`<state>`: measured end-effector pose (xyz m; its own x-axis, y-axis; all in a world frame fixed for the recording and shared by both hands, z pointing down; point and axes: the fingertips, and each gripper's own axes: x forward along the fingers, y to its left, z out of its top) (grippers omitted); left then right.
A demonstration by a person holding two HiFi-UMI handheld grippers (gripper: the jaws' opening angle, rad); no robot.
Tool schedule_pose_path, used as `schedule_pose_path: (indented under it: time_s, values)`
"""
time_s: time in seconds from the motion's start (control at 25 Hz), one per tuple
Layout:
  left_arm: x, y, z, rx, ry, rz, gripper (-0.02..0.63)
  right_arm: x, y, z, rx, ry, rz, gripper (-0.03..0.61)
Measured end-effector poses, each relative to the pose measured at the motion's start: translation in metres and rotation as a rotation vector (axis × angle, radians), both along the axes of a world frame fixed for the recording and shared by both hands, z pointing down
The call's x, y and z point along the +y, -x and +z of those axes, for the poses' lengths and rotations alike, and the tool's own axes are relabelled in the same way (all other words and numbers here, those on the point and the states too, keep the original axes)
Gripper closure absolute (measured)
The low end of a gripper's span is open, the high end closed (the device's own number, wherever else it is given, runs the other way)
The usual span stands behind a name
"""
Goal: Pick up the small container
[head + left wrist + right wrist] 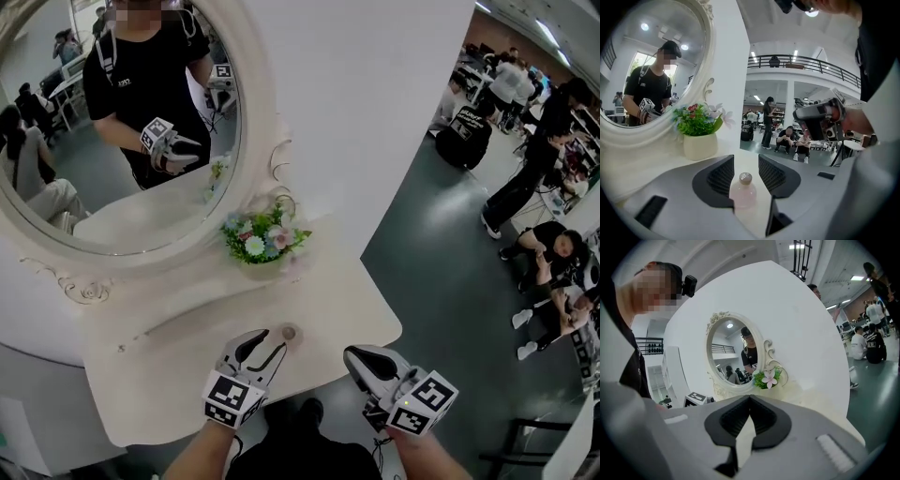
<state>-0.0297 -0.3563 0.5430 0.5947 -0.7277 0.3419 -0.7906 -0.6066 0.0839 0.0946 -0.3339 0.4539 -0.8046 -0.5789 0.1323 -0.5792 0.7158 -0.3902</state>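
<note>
Where the head view looks down: the left tool (pixel 274 339) reaches over the front of the white counter (pixel 159 380), its jaws pointing at the small container (pixel 289 333), which stands upright on the counter right at the jaw tips.
Right side, same view: the right tool (pixel 352 356) hangs near the counter's front right edge, apart from the small container.
Back of the counter: a flower pot (pixel 262 248) sits at the foot of the oval mirror (pixel 103 150), which reflects the person holding a tool.
Left gripper view: the jaws stand apart with the small container (pixel 743 194) upright between them. It has a pale pink body and a dull metal cap. A gap shows beside the right pad, and the left pad is very close.
Right gripper view: the jaws of the right tool (pixel 750 398) meet at their tips with nothing between them. Beyond them are the mirror and the flower pot.
</note>
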Motion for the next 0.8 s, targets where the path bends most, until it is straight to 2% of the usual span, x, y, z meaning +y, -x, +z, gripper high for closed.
schedule_pose_path:
  time_s: [0.12, 0.24, 0.8]
  values:
    - [-0.010, -0.006, 0.019, 0.002, -0.009, 0.032, 0.432, -0.006, 0.004, 0.013, 0.005, 0.024, 0.000, 0.568]
    - [-0.013, -0.014, 0.040, 0.000, 0.022, 0.063, 0.405, -0.007, 0.005, 0.021, 0.006, 0.046, 0.010, 0.568]
    - [-0.031, -0.036, 0.098, -0.050, 0.082, 0.134, 0.397, -0.001, -0.011, 0.032, 0.018, 0.082, 0.074, 0.568]
